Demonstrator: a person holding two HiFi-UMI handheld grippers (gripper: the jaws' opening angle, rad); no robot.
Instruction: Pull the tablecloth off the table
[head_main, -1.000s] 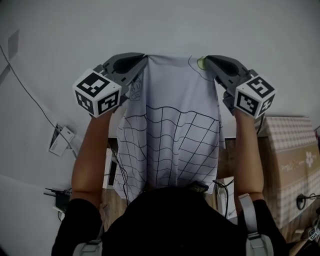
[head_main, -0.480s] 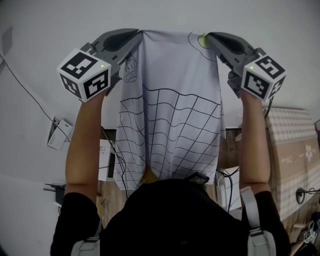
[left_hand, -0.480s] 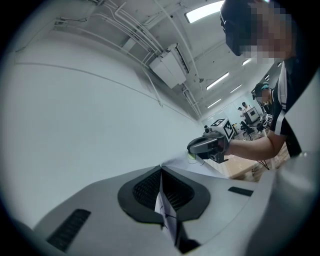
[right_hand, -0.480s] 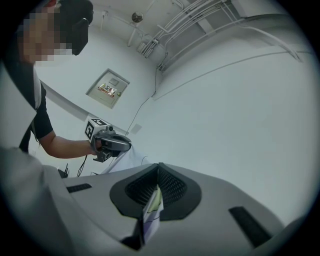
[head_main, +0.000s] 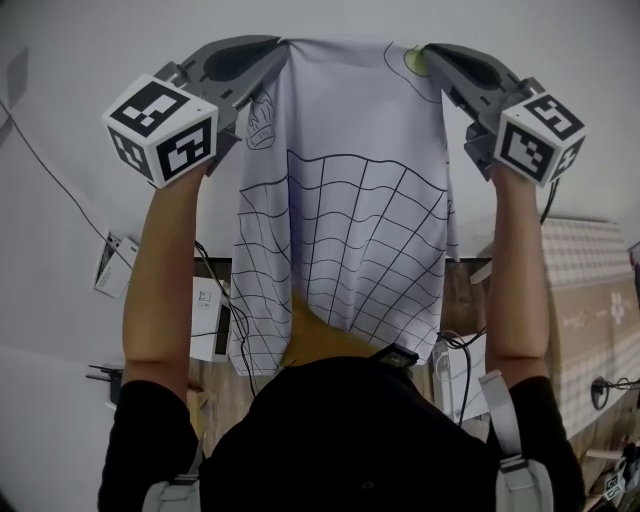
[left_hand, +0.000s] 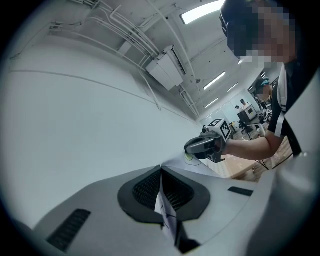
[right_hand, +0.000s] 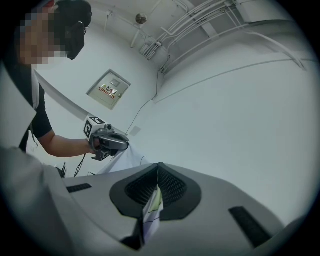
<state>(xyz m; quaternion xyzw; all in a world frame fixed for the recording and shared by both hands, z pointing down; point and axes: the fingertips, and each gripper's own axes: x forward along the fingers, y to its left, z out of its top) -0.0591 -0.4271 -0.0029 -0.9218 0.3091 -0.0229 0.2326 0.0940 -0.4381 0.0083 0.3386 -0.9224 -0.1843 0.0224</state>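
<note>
**Figure. Tablecloth held aloft, head view with both gripper views.**

**Progress.** The tablecloth (head_main: 350, 200) is white with a black grid and line drawings. It hangs free in front of the person's torso, spread between its two upper corners. Its lower hem reaches down to the black shirt (head_main: 350, 430), with the cable-strewn wooden floor (head_main: 220, 400) below. No part of the cloth is seen resting on a table, and no table can be picked out with certainty beneath it. On this evidence the pull looks complete or nearly so. What appears to remain is carrying the cloth aside and putting it down.

**Claws.** The left claw (head_main: 283, 48) is clenched on the upper left corner. In the left gripper view its jaws meet on a thin fold of printed cloth. The right claw (head_main: 428, 55) is clenched on the upper right corner, beside a small green mark (head_main: 408, 58). The right gripper view shows the same pinched fold between its pads.

**Pose.** The left forearm (head_main: 165, 270) and right forearm (head_main: 520, 270) reach up and forward, roughly parallel and well apart, with the cloth between them. The claws sit at about the same height and point inward toward each other against the white wall (head_main: 330, 20). The marker cubes (head_main: 160, 130) sit on the outer side of each hand.
</note>
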